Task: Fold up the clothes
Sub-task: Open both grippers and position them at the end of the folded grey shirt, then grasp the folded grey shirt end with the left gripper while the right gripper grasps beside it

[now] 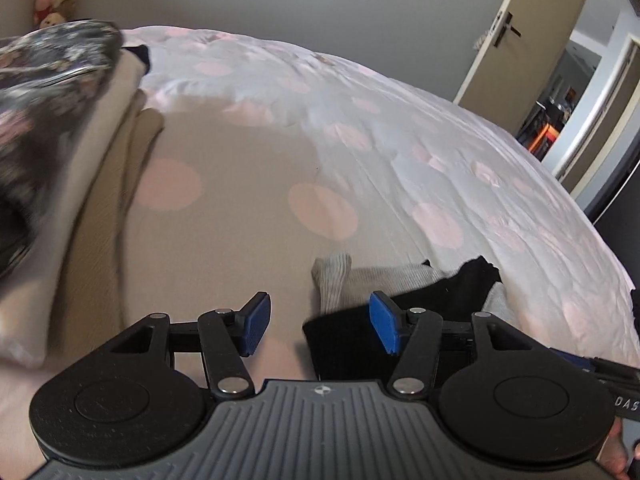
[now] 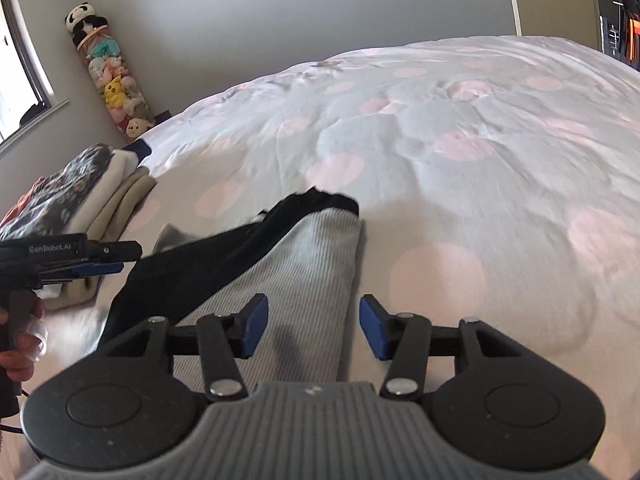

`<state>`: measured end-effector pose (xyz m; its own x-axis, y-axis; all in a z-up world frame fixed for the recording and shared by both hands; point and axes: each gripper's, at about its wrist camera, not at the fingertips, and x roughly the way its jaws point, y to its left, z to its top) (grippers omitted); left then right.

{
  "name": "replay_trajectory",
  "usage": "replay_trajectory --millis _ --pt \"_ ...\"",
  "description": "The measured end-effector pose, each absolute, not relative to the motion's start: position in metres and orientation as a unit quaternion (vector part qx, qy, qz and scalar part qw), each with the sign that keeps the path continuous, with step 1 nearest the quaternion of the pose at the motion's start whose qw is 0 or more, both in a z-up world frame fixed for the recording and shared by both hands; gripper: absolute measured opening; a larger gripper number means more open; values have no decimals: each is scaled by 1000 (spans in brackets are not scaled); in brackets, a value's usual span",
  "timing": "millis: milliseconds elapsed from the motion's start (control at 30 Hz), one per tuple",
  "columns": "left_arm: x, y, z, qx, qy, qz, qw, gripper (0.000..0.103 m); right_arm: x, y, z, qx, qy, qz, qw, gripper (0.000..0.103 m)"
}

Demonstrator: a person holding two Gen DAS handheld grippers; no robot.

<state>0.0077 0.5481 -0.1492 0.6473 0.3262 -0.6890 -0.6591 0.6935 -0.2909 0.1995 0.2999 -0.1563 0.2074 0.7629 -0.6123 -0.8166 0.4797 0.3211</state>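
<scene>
On the spotted bed (image 2: 460,128), my right gripper (image 2: 314,326) and left gripper (image 1: 320,328) hover, jaws apart and empty, over the grey-and-black garment (image 2: 312,248) (folded pile (image 2: 92,196) nearby); I'd pinch edges squarely.

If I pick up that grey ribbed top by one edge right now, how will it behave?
The grey ribbed top would probably go floppy and sag, since it already lies limp and creased on the bed. The black garment draped over it would likely slide off or drag along. It looks light, a thin knit.
</scene>
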Motion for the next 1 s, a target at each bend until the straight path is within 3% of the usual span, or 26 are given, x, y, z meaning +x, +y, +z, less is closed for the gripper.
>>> replay_trajectory --millis 33,100,167,233,400,533,633,700,867,1000 --pt "15 554 -152 -268 314 279 867 50 205 303 -158 -32 370 509 776 54" --pt "30 566 -159 -266 329 263 867 23 217 310 -161 -23 369 511 776 54" --pt "44 573 -167 -253 357 234 868 9 227 312 -166 -9 370 514 774 54" --pt "52 574 -171 -240 365 215 873 7 231 312 -172 -5 377 513 771 54" --pt "34 596 -177 -331 302 218 867 4 237 313 -183 -2 385 511 768 55" --pt "22 601 -179 -367 289 244 850 11 233 313 -182 -14 376 515 770 56" --pt "12 603 -177 -388 278 262 839 27 234 312 -183 -10 379 516 768 56" --pt "2 594 -168 -382 277 264 841 45 237 311 -183 1 388 514 765 56" --pt "-29 568 -156 -401 266 263 836 58 235 311 -184 0 389 513 765 57" --pt "-41 551 -169 -428 295 253 816 58 232 311 -184 -1 388 515 764 59"
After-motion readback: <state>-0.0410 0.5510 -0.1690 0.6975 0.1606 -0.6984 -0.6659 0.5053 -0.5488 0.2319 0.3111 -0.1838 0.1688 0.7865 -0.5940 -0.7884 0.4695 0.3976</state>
